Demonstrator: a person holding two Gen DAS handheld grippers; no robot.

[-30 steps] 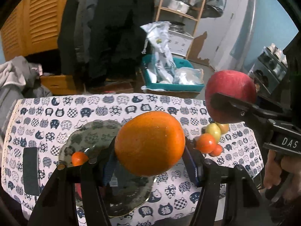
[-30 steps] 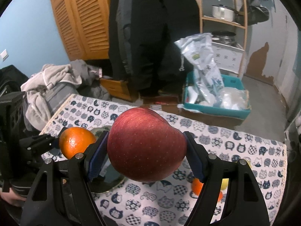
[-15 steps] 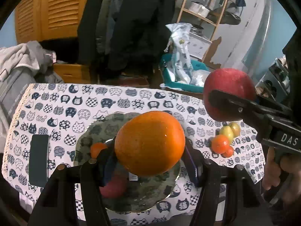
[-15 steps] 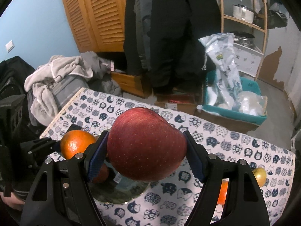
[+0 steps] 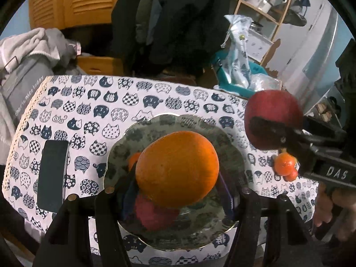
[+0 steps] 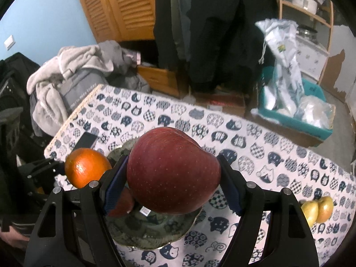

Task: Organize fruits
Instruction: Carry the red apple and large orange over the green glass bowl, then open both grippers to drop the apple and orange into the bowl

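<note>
My left gripper (image 5: pixel 178 178) is shut on a large orange (image 5: pixel 176 169) and hangs over the patterned plate (image 5: pixel 231 153). On that plate lie a red apple (image 5: pixel 153 215) and a small orange fruit (image 5: pixel 133 160), both partly hidden by the held orange. My right gripper (image 6: pixel 172 187) is shut on a big red apple (image 6: pixel 171 173), above the plate's right part (image 6: pixel 155 233). In the left wrist view that apple (image 5: pixel 272 113) hovers just right of the plate. The held orange (image 6: pixel 85 169) shows at the left of the right wrist view.
Small orange and red fruits (image 5: pixel 284 166) lie on the cat-print cloth (image 5: pixel 93 102) right of the plate; two yellow-green fruits (image 6: pixel 317 209) lie farther right. A dark phone (image 5: pixel 52 173) lies left of the plate. Clothes, a teal bin (image 6: pixel 296 120) and shelves stand beyond the table.
Both grippers have come down and forward over the table with their fruits. The plate has slid under the held orange and looks larger. The red apple on the plate came into view.
</note>
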